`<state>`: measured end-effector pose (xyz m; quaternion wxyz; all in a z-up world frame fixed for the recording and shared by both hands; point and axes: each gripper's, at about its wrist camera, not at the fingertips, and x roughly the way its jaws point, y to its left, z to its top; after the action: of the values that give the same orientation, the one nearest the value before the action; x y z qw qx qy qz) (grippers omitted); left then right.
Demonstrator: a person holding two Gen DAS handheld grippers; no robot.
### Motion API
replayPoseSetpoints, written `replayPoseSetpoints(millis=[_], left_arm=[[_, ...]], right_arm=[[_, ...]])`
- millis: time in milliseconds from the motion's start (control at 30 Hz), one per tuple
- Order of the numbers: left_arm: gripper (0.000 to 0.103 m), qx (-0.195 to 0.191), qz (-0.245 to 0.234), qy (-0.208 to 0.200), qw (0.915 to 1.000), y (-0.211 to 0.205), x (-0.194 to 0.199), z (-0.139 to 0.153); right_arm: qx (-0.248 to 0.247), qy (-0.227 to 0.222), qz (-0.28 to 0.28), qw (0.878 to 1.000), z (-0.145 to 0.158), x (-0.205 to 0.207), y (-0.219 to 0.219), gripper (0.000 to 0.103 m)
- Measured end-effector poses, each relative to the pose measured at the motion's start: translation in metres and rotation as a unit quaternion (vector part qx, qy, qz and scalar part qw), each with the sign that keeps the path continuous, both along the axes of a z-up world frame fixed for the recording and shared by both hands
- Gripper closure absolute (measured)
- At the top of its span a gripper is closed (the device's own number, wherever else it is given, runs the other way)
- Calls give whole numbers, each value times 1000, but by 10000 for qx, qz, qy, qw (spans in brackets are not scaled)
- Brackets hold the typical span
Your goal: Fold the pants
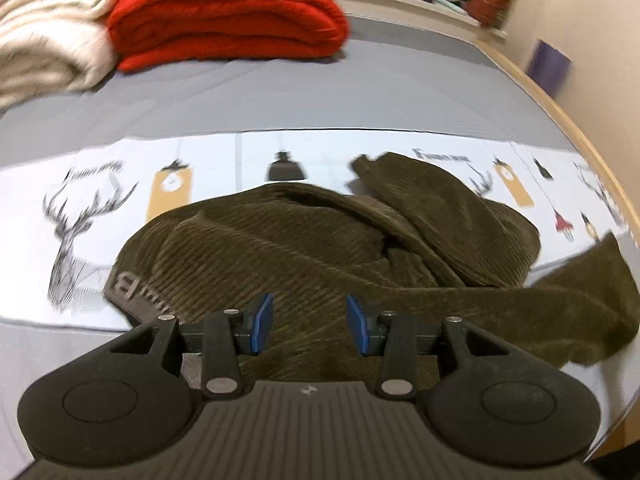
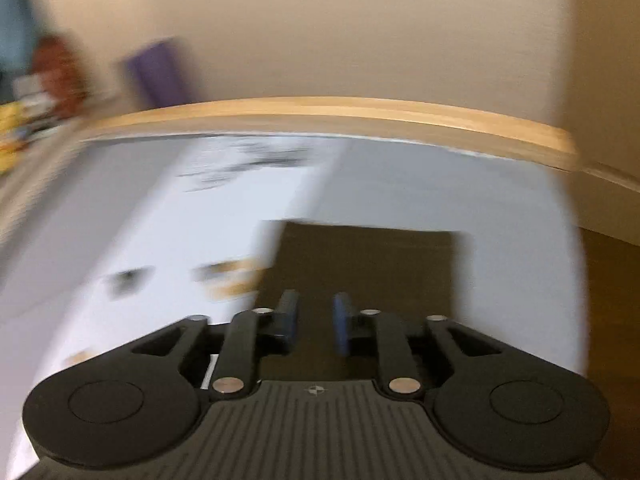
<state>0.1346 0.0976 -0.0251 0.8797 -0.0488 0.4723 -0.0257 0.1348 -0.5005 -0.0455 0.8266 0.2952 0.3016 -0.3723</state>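
- Olive-brown corduroy: the pants [image 1: 304, 248] lie rumpled on a bed [image 1: 360, 92], ribbed all over, with a grey waistband [image 1: 132, 292] carrying pale letters at the near left.
- One leg is folded back over the heap toward the upper right; the other leg [image 1: 580, 312] trails off to the right, its end near the bed's edge.
- The pants rest mostly on a white printed cloth [image 1: 100, 208] with stag heads, tags and lamps, spread across the grey bedcover.
- The left gripper [image 1: 309, 322] hangs just above the pants near the waistband; its blue-padded jaws stand apart with only air between them, gripping nothing.
- Only the left wrist view shows the whole heap, a folded red blanket [image 1: 228, 12] and a cream blanket [image 1: 44, 36] at the far end of the bed, well apart from the pants, and a blurred shelf of toys beyond.
- The right wrist view is smeared by motion. It shows what the other does not: a flat, square-ended stretch of the pants [image 2: 376, 268] by the bed's side, the wooden bed rail [image 2: 320, 108], a plain wall and brown floor at far right.
- The right gripper [image 2: 316, 322] is above that flat end; its jaws are narrowly parted and released, no cloth pinched between them.
- A purple object [image 2: 158, 70] stands blurred by the wall; what it is I cannot tell.
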Motion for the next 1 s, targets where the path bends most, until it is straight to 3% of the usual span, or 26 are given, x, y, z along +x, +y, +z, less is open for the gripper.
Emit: replayPoseSetpoints(millis=[133,233,333,467,633,767,867,933,1000], left_arm=[[58,-84,323,341,9989,32,3,-15],[56,-16,454,763,9961,50,2,-39],[53,-5,558,1219,9910,61,0,-68],[43,82,772,1610,9839,71,-1,-97],[27,-89,919,1670,9816,74,5,-116],[24,265,723,1658,9832,63,7,-124],[45,789,139,1474,9858,47,4,-123],[62,1273,-313,1413,9813,34,-2,-120],[69,1539,-564,1409,9764,28,-7,-118]], right_arm=[[663,-478,1612,9835,23,14,77,70],[675,-447,2661,9605,35,25,133,65],[618,-349,3312,9409,40,35,169,65],[451,-202,3652,9296,39,47,193,65],[506,-53,3558,9332,31,49,195,65],[474,-16,3518,9349,22,50,189,65],[459,34,3421,9385,18,50,184,65],[478,68,3366,9404,15,52,182,65],[494,102,3341,9412,13,53,183,65]])
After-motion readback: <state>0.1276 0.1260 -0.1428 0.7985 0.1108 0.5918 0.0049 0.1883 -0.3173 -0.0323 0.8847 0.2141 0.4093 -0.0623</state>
